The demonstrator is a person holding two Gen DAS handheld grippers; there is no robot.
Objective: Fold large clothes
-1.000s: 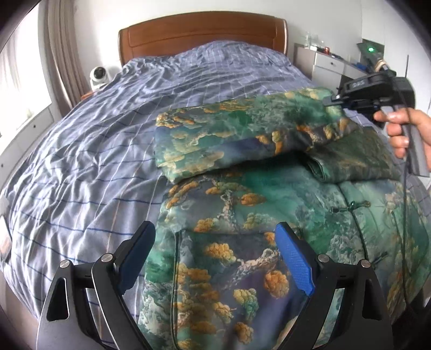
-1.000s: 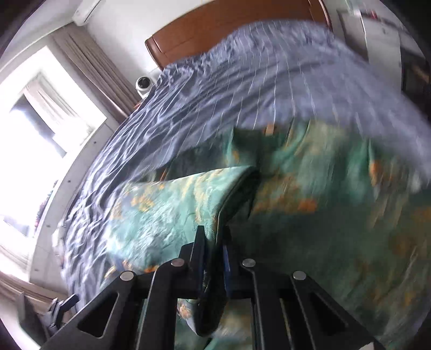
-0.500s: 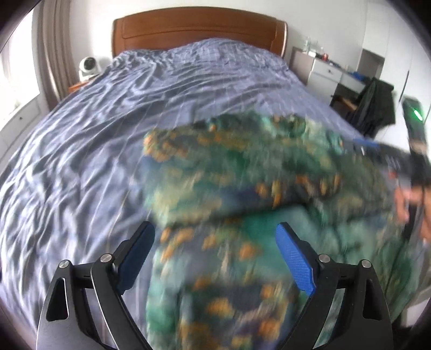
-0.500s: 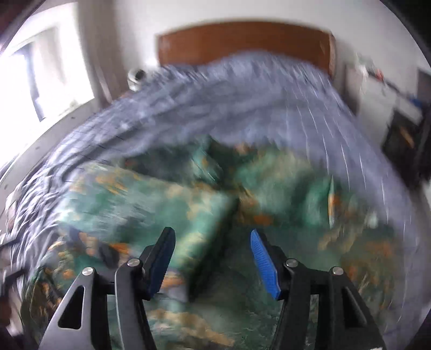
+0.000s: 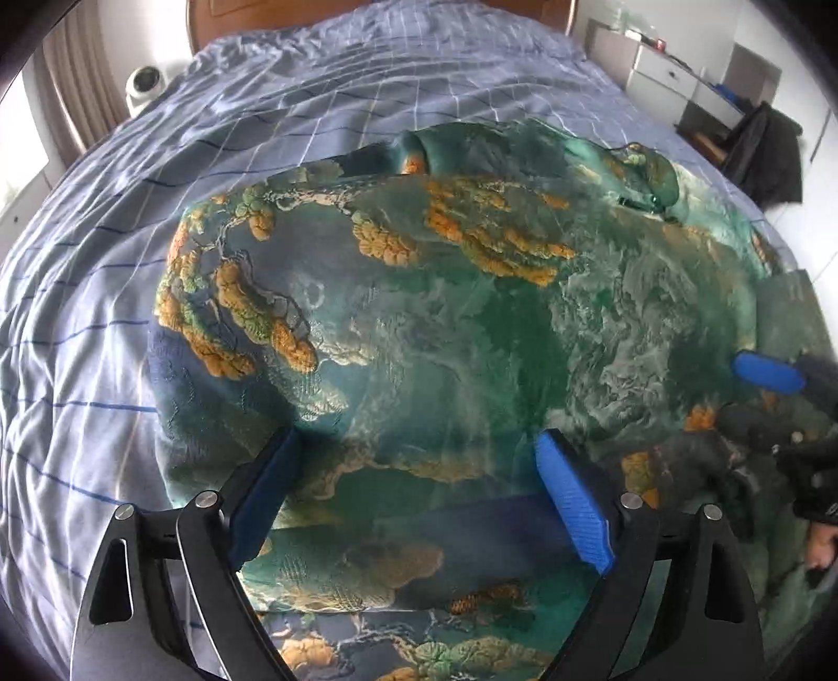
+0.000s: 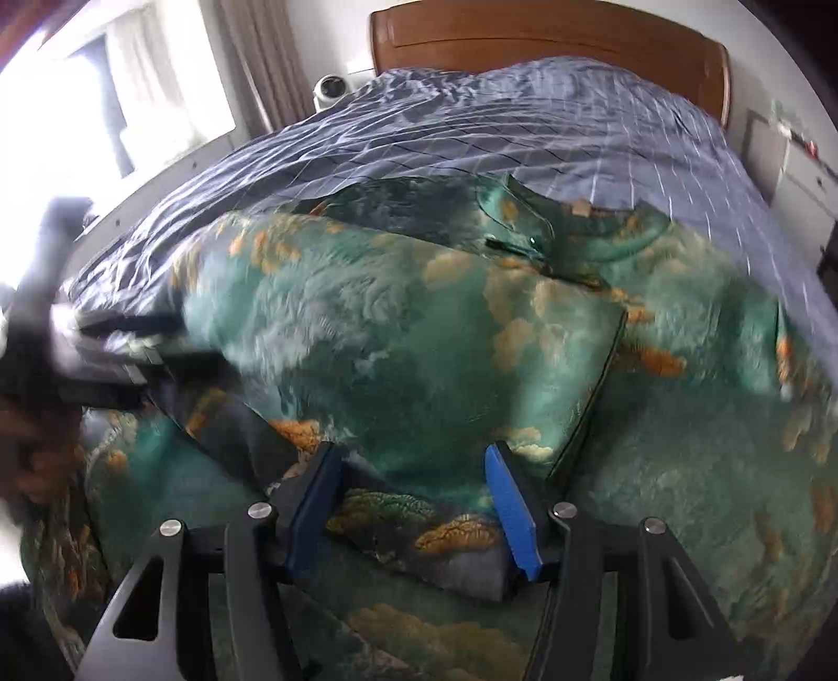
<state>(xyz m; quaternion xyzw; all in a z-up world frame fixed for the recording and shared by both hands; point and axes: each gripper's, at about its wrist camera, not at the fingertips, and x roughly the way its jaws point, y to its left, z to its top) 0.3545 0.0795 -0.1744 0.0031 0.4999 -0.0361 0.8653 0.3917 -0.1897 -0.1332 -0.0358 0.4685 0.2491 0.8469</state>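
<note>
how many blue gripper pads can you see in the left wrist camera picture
3. Two belong to the left gripper, low in the frame: left pad and right pad. One pad of the right gripper shows at the right edge; its partner is hidden.

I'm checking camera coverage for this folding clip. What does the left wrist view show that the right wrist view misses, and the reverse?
Only the left wrist view shows the dark garment draped by the white drawer unit, and the open left gripper close over the cloth.

Only the right wrist view shows the bright window, the full brown wooden headboard, and the open right gripper over a folded sleeve edge.

Both show the green brocade jacket with orange cloud pattern, folded on the blue checked bedsheet, and the small white camera beside the bed.
</note>
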